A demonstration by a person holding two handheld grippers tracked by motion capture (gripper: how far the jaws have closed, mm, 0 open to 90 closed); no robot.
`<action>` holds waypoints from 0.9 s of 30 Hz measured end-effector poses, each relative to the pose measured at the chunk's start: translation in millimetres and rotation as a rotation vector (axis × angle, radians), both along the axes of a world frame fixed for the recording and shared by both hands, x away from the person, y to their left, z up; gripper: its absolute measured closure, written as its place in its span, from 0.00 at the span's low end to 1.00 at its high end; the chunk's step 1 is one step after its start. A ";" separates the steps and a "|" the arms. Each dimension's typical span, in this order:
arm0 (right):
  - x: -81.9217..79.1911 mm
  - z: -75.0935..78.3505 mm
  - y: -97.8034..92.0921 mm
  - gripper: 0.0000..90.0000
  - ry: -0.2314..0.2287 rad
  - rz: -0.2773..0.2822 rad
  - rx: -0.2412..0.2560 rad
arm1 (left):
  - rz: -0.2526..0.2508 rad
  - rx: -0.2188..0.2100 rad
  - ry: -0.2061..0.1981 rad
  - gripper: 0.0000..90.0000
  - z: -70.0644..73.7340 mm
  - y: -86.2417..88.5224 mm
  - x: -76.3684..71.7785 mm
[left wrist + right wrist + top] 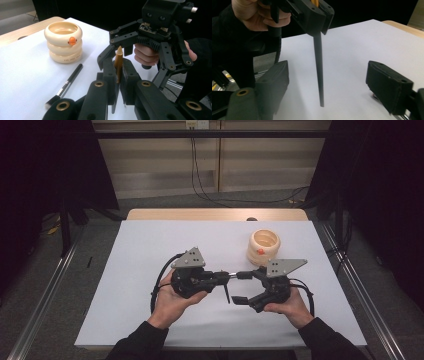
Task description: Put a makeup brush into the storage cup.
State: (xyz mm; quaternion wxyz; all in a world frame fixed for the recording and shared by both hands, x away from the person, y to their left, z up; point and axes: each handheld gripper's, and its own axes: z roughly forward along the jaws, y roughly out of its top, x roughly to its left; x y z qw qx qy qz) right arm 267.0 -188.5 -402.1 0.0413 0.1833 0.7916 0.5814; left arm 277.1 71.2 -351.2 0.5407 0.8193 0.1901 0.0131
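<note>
Black and slim, the brush handle (319, 72) tapers to a thin tip that hangs free above the white table (150, 250), near the middle of its front half. Higher up, the same brush turns golden-orange, and that pointed orange part (118, 63) stands upright between the jaws of the left gripper (119, 75), which are clamped tight on it. In the high view the left gripper (222, 276) sits in the person's left hand (172, 300), its jaws turned toward the right-hand edge.

Opposite it, the right gripper (240, 287) is held in the right hand (287, 307). Its two black jaws stand wide apart with nothing between them (seen from its own camera, the dangling handle hangs beyond the gap and well apart from either pad). The two grippers are very close, nose to nose, just in front of the table's centre.

A second brush (65, 85) lies flat on the white top: black handle, silvery ferrule, dark bristles, pointing toward a cream holder (264, 247) made of stacked rings with a small orange beak on its side. The holder stands upright toward the back right part of the table, near the right gripper, and nothing lies between it and the lying brush.

Counted: two grippers, two brushes, one ringed holder.
</note>
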 end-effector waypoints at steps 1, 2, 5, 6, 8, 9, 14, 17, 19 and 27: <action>-0.1 -0.3 0.1 0.27 -0.004 0.000 -0.003 | 0.000 0.003 0.001 0.94 -0.9 -0.9 -0.1; 0.0 -0.4 0.0 0.29 0.005 0.007 0.000 | -0.003 0.011 0.000 0.94 -1.6 -1.5 0.1; 0.6 -1.1 -0.7 0.36 0.014 0.012 -0.004 | -0.010 0.017 0.009 0.94 -3.2 -4.8 -0.9; 1.0 -1.6 -0.7 0.39 0.016 0.014 -0.001 | -0.013 0.024 0.006 0.94 -3.3 -5.2 -0.9; 0.7 -2.3 -0.2 0.47 0.024 0.028 0.000 | -0.022 0.021 0.013 0.94 -3.9 -6.9 -1.3; 0.4 -2.7 0.7 0.49 0.023 0.034 -0.001 | -0.024 0.018 0.017 0.94 -4.4 -7.9 -1.6; -0.7 -4.0 4.2 0.65 0.037 0.056 -0.003 | -0.030 0.020 0.020 0.94 -7.6 -12.4 -3.2; -0.6 -5.0 5.2 0.76 0.041 0.077 -0.002 | -0.033 0.019 0.023 0.94 -8.6 -13.6 -2.7; -0.7 -5.1 5.7 0.79 0.037 0.076 -0.004 | -0.027 0.015 0.021 0.94 -8.8 -13.3 -2.7; -0.3 -6.6 9.7 0.83 0.053 0.083 0.003 | -0.034 0.011 0.035 0.94 -11.8 -16.0 -2.6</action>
